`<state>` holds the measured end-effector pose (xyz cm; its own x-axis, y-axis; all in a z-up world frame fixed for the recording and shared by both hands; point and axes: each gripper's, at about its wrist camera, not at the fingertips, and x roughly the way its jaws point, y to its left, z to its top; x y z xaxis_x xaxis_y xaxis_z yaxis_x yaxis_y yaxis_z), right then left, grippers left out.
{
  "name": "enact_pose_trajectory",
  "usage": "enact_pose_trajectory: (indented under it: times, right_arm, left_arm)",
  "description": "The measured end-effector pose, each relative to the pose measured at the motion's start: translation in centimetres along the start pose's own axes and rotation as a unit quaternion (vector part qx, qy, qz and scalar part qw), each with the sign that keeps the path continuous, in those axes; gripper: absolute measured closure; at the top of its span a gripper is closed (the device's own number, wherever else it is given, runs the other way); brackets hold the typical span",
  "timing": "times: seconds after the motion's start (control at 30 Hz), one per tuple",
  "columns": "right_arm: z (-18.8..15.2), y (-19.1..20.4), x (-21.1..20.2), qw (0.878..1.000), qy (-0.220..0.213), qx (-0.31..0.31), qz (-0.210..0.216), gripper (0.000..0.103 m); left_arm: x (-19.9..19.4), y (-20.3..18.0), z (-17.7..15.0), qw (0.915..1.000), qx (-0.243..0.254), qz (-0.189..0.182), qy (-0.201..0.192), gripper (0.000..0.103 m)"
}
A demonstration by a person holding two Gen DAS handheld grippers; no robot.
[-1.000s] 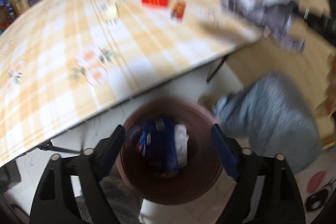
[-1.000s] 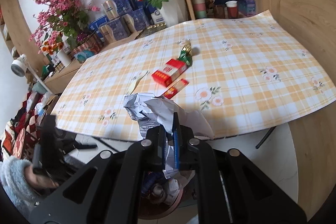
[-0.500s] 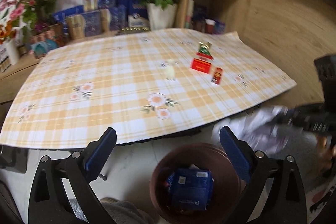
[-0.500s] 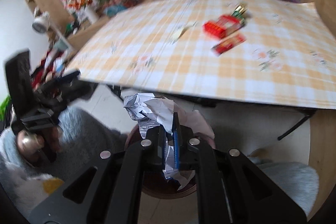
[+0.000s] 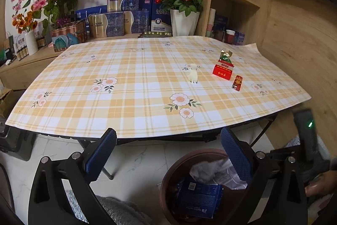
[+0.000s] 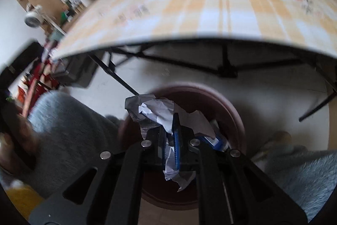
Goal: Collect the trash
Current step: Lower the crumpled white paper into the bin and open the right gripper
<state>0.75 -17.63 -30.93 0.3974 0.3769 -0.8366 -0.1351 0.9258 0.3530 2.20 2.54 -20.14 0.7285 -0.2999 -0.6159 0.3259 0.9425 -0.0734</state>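
Down by the floor, the right gripper (image 6: 171,136) has its blue pads pressed together on a crumpled wad of grey and white paper (image 6: 155,111), which sticks out above and below the fingers. It hangs right over the open mouth of the brown bin (image 6: 231,111), a round tub standing on the pale floor just in front of the near edge of the table (image 6: 189,14). Inside the bin, a blue carton (image 5: 198,197) lies flat with its printed face up, and pale crumpled paper sits at its right side (some of it may be the same wad the right gripper holds; the left wrist view does not settle that).

The left gripper (image 5: 168,157) is spread wide with nothing between its blue pads (image 5: 101,153), pointing across the table from above the bin's left rim.

On the checked yellow tablecloth, more litter lies toward the far right: a red cigarette pack (image 5: 223,72) with a green and gold wrapper (image 5: 225,56) just behind it, a small red packet (image 5: 237,83) near its right, and a pale scrap (image 5: 193,75) to its left.

Grey fleece sleeves (image 6: 69,125) frame the right wrist view on both sides
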Motion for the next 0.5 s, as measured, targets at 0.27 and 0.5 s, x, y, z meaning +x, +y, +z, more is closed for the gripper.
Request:
enact_pose_trajectory:
  times: [0.27, 0.5]
  right_arm:
    - [-0.24, 0.59, 0.54, 1.0, 0.001, -0.024, -0.006, 0.093]
    - [-0.05, 0.62, 0.62, 1.0, -0.003, -0.026, -0.009, 0.09]
  left_arm:
    - [0.76, 0.03, -0.08, 0.9999, -0.004, -0.002, 0.011, 0.006]
    - [1.0, 0.31, -0.14, 0.9998, -0.01, 0.0, 0.017, 0.006]
